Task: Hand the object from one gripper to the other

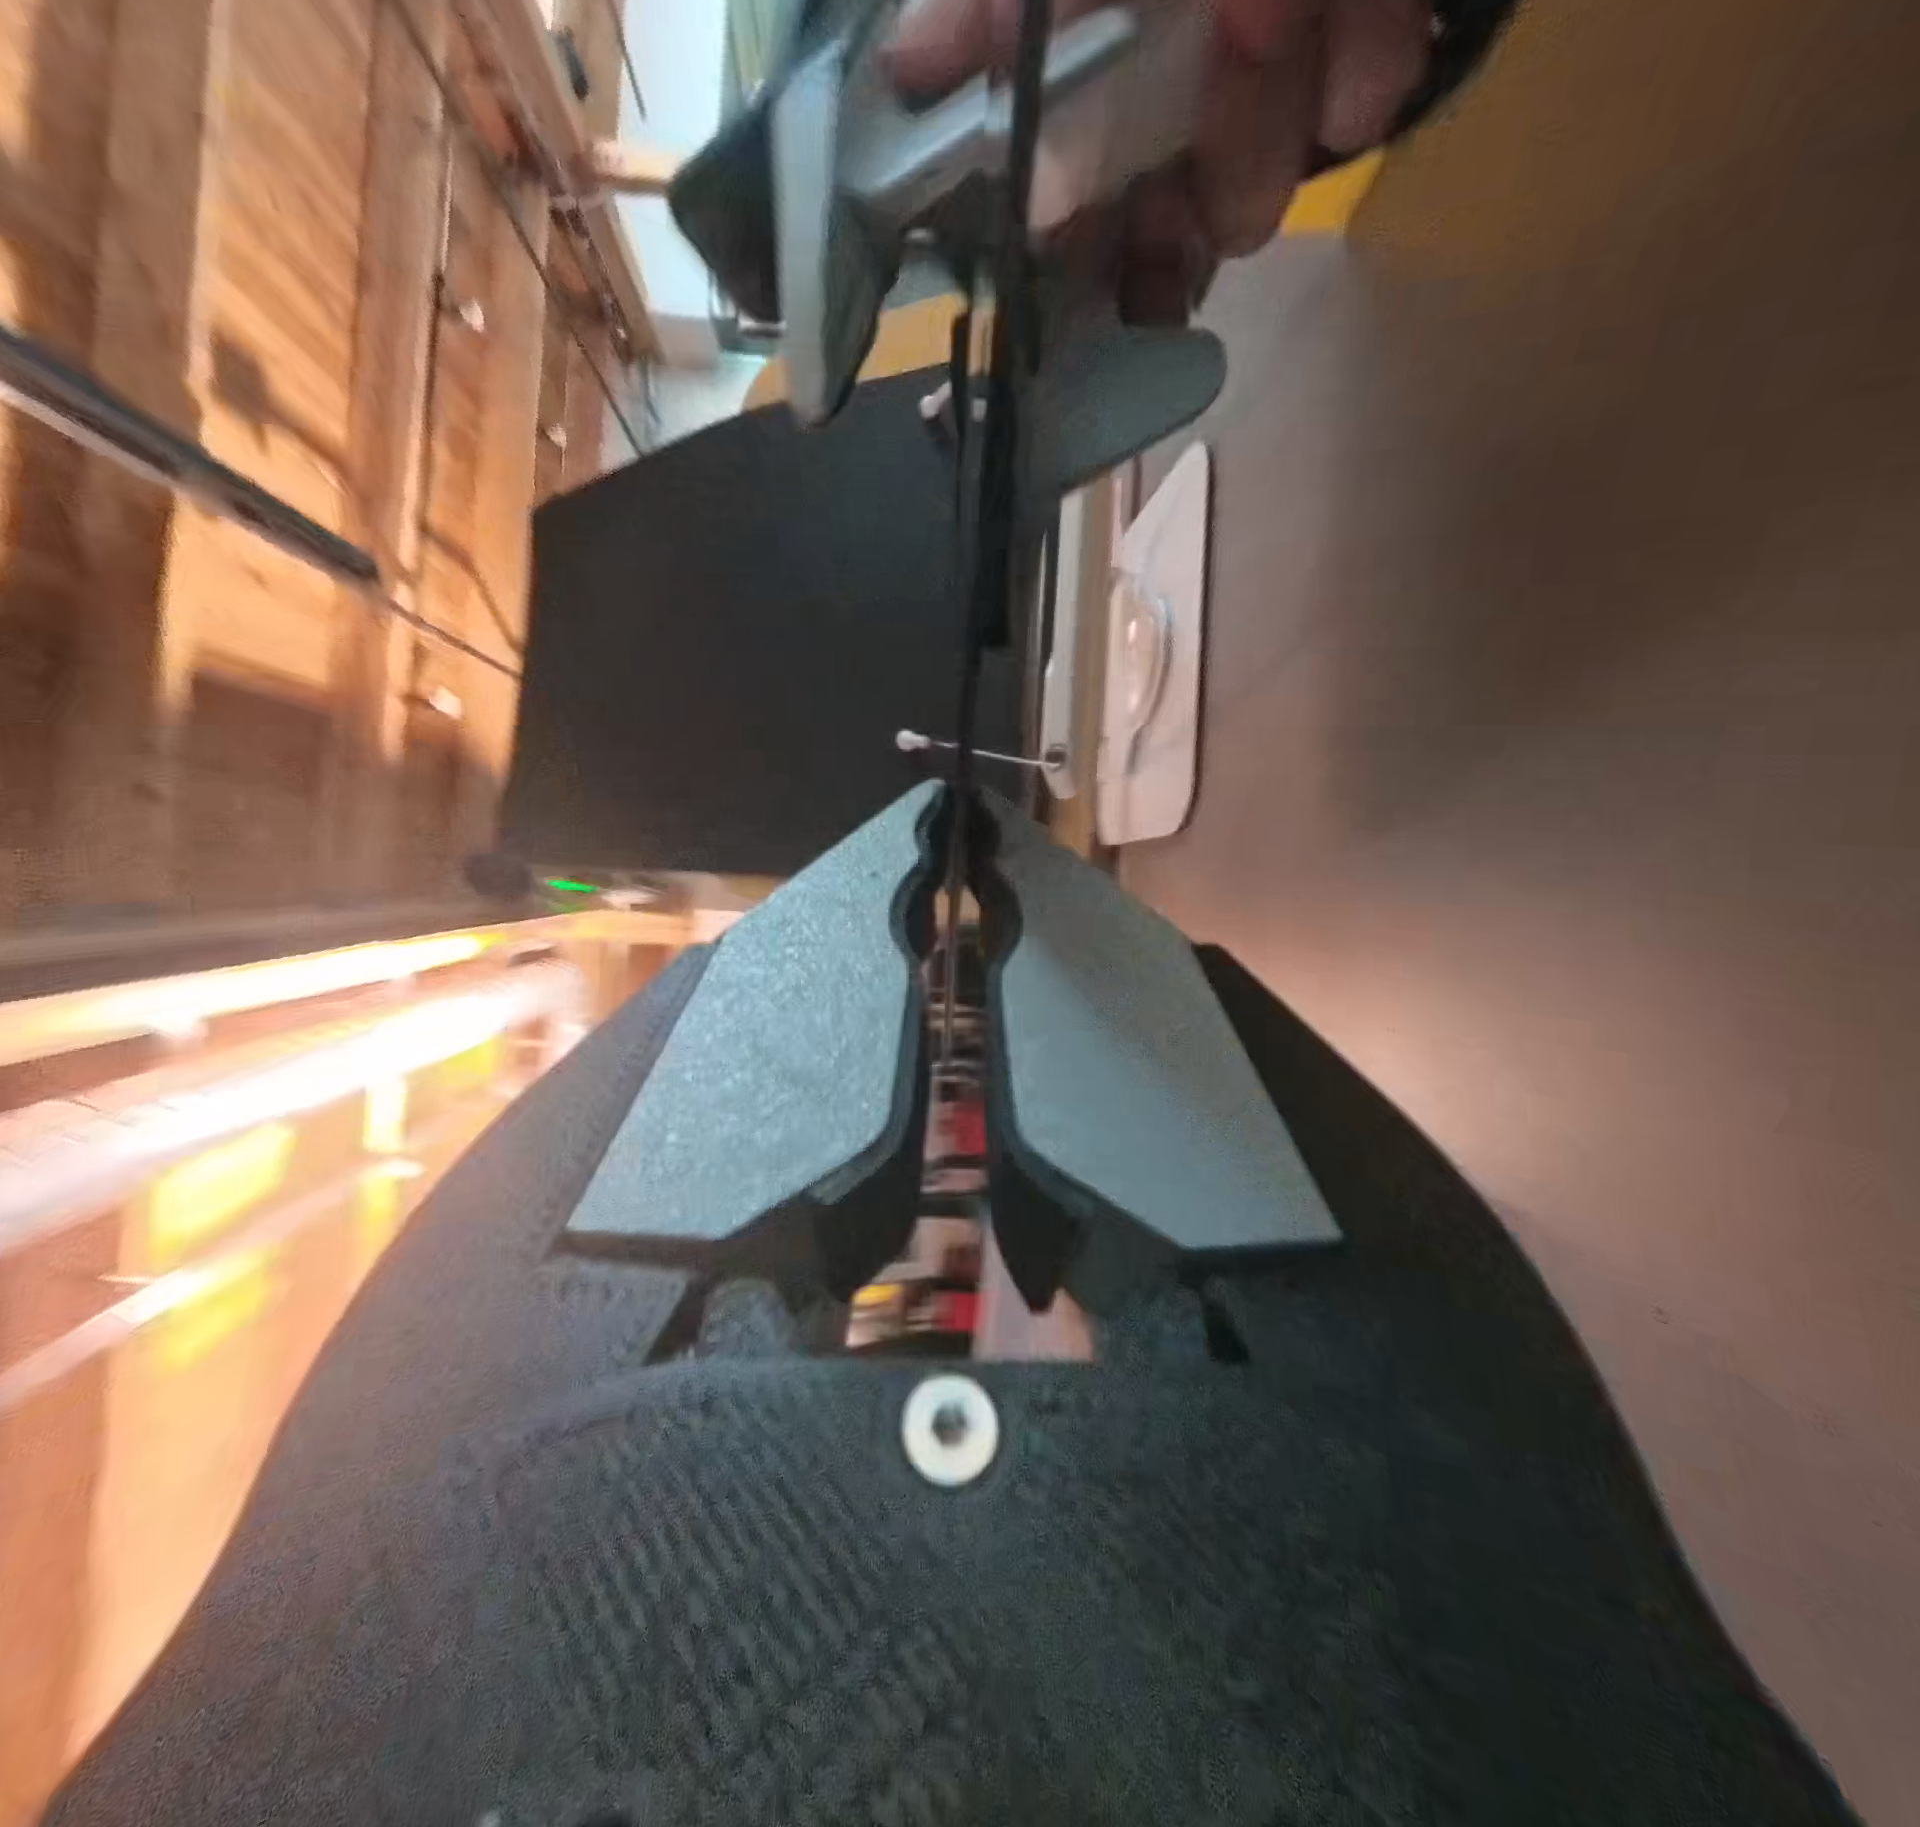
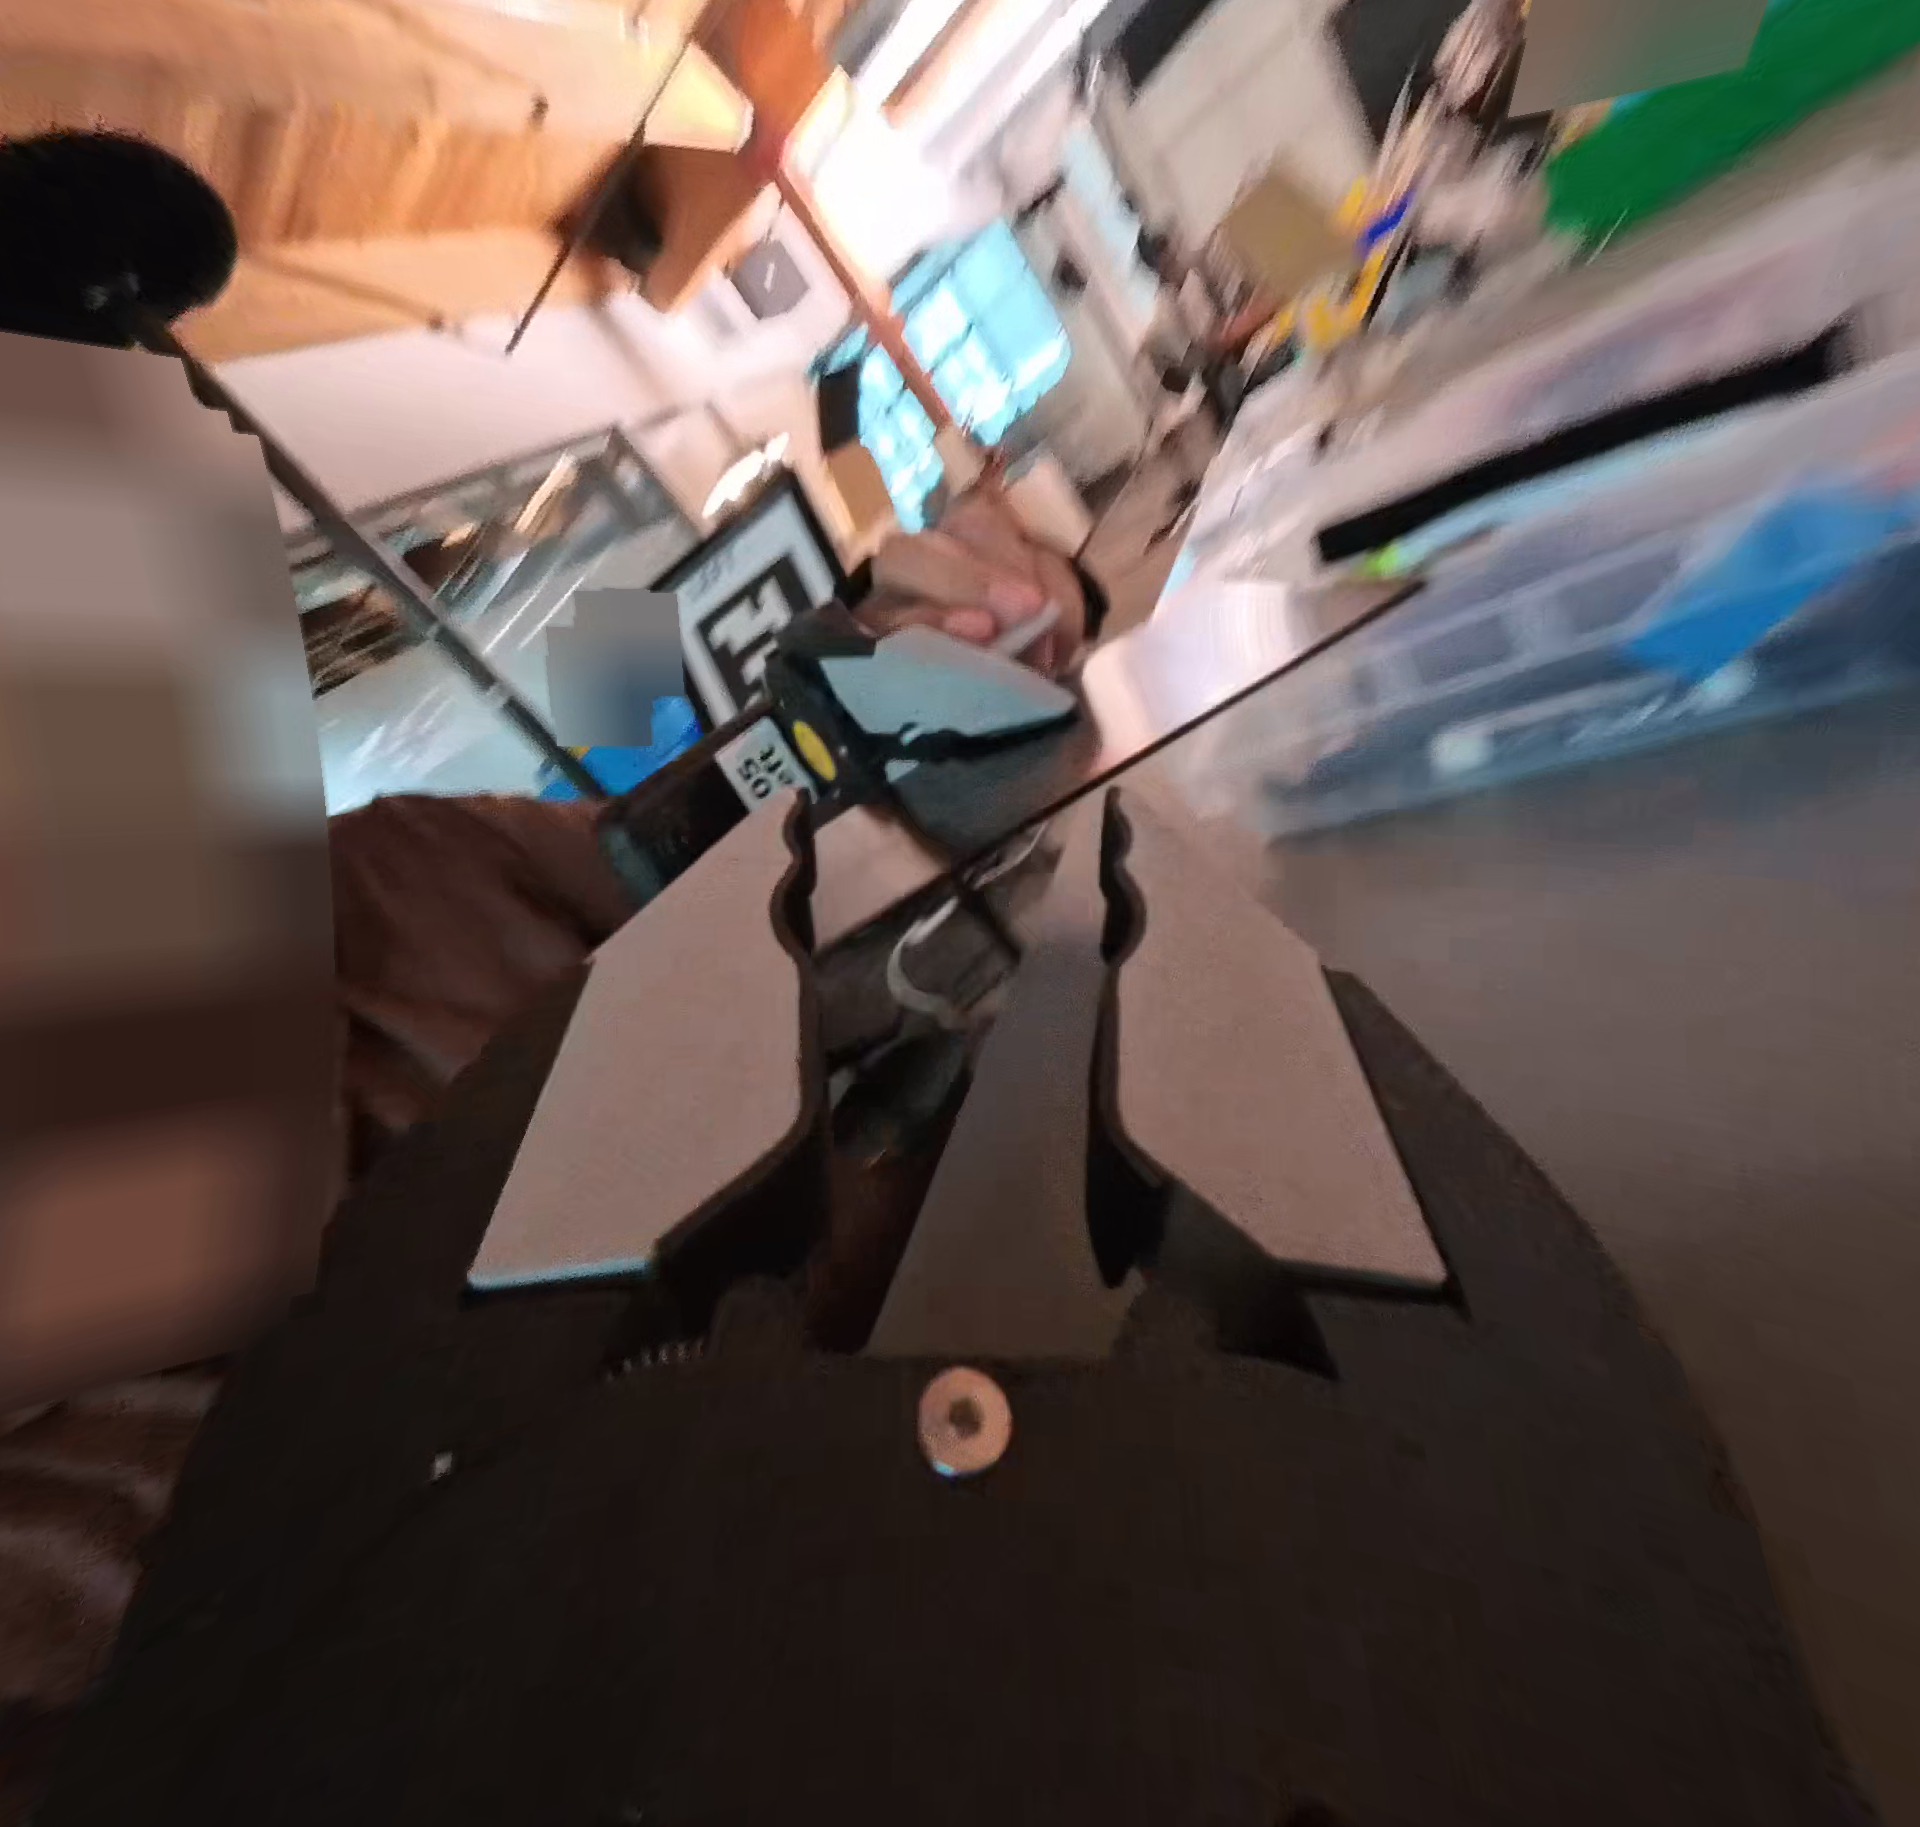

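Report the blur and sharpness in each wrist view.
Left wrist view: the left hand-held gripper, shut on a thin black rod, is sharp; the wooden wall is streaked by motion blur. Right wrist view: the right hand-held gripper, open, is fairly crisp; the whole background smears.

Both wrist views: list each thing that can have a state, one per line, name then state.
left gripper: shut on the thin black rod.
thin black rod: pinched at the left gripper's tips, running on toward the right gripper.
right gripper: open, fingers spread, gripping nothing.
hand: wrapped around the right gripper's handle.
black monitor: screen dark.
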`<state>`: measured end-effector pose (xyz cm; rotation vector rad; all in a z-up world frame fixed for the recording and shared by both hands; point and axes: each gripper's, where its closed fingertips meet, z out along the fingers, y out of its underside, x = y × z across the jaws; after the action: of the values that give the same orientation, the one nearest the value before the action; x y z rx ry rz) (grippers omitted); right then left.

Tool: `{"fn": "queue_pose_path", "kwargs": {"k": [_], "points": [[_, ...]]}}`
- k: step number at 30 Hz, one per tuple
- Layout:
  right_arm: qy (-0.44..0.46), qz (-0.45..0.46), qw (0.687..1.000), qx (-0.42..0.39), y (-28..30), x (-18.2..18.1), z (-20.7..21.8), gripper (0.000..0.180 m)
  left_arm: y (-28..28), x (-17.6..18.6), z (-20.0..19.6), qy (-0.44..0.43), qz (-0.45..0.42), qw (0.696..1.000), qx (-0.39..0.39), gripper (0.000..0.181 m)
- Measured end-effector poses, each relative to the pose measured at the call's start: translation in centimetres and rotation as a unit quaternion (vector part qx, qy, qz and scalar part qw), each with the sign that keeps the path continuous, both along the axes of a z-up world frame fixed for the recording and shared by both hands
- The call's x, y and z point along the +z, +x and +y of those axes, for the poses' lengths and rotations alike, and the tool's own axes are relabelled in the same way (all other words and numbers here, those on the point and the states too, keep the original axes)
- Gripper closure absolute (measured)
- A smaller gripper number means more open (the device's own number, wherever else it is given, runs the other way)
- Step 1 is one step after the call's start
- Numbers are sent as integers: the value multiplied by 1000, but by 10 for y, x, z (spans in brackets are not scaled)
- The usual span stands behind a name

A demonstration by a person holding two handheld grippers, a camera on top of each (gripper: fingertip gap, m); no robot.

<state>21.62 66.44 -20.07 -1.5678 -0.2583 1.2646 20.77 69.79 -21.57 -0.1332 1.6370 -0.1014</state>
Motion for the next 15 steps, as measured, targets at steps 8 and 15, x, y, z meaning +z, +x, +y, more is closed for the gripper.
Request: {"fn": "queue_pose_path", "kwargs": {"k": [8, 15], "points": [[172, -58, 980, -84, 14, 46, -23, 121, -2, 3, -12, -365, 104, 922, -80, 181], [179, -155, 971, -33, -28, 24, -23, 124, -4, -7, -48, -513, 213, 816, -158, 181]]}}
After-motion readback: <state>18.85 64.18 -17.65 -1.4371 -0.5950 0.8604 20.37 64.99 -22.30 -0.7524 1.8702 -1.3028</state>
